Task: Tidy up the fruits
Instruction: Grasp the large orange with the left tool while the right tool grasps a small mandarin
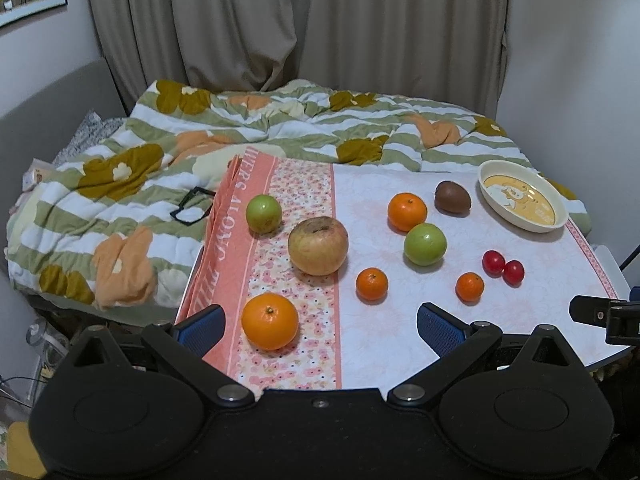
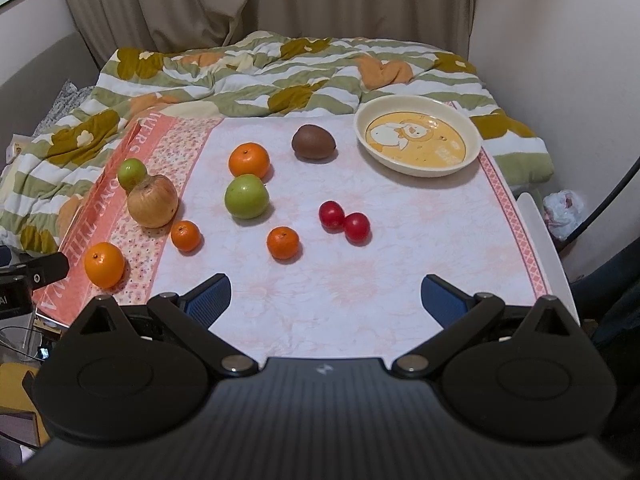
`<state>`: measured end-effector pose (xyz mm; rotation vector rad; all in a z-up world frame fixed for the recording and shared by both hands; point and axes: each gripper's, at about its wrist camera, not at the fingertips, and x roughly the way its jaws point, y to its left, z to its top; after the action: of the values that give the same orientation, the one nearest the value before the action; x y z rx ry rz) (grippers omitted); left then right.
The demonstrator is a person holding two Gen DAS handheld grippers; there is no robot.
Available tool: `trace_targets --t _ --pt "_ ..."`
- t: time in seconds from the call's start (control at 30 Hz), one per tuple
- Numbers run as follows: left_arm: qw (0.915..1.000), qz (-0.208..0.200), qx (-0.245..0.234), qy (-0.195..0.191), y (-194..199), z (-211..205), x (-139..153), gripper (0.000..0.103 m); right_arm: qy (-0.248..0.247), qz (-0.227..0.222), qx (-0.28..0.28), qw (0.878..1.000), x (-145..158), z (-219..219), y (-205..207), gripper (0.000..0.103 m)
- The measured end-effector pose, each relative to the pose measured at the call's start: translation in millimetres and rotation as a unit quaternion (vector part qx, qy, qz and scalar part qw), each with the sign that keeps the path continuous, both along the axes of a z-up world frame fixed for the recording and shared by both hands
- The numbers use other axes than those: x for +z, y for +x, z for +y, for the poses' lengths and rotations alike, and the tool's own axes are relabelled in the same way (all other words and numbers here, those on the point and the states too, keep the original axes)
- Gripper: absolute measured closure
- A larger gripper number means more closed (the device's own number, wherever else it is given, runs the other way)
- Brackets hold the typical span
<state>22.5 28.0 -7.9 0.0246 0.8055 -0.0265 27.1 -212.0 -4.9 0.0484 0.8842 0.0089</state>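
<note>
Lying between right hand-held gripper (image 2: 324, 296) and bowl (image 2: 472, 152): tomatoes (image 2: 344, 220).

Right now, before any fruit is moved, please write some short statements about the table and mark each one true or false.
1. The dish holds no fruit. True.
2. The two red tomatoes lie apart from each other. False: they touch.
3. The kiwi is the fruit nearest the dish. True.
4. The left gripper is shut on the large orange. False: it is open, and the orange sits on the cloth between its fingers, ungripped.
5. The right gripper is open and holds nothing. True.
6. Only one green fruit is on the table. False: there are two.
</note>
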Motion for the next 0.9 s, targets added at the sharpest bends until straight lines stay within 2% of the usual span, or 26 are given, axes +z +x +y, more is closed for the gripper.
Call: trace_targets --t 0.1,0.23,0.43,0.53,0.73,0.83,0.9 --pt "0.9999 0.011 -0.002 0.001 7 10 -5 0.0 -0.001 0.007 0.003 1.0 -4 8 3 0.0" --pt "0.9997 0.01 -0.003 0.023 16 18 -17 0.0 0.015 0.008 0.008 1.0 -15 15 9 0.0" --pt "0.9981 0.001 -0.015 0.061 31 28 -43 0.0 -0.023 -0.008 0.013 1.0 -41 31 22 0.0" --pt "0.9968 -0.006 -0.022 0.077 37 33 -57 0.0 -0.024 -0.005 0.011 1.0 -57 34 31 0.0" --pt "0.9968 0.004 -0.038 0.071 51 41 -86 0.0 -0.035 0.007 0.01 0.999 -88 40 48 0.0" --pt "0.9959 0.007 -0.04 0.081 56 39 -99 0.004 -0.04 0.012 0.013 0.999 -99 42 53 0.0" --pt "0.9959 0.012 -0.045 0.078 60 40 -105 0.01 -0.037 0.009 0.012 0.999 -105 43 57 0.0"
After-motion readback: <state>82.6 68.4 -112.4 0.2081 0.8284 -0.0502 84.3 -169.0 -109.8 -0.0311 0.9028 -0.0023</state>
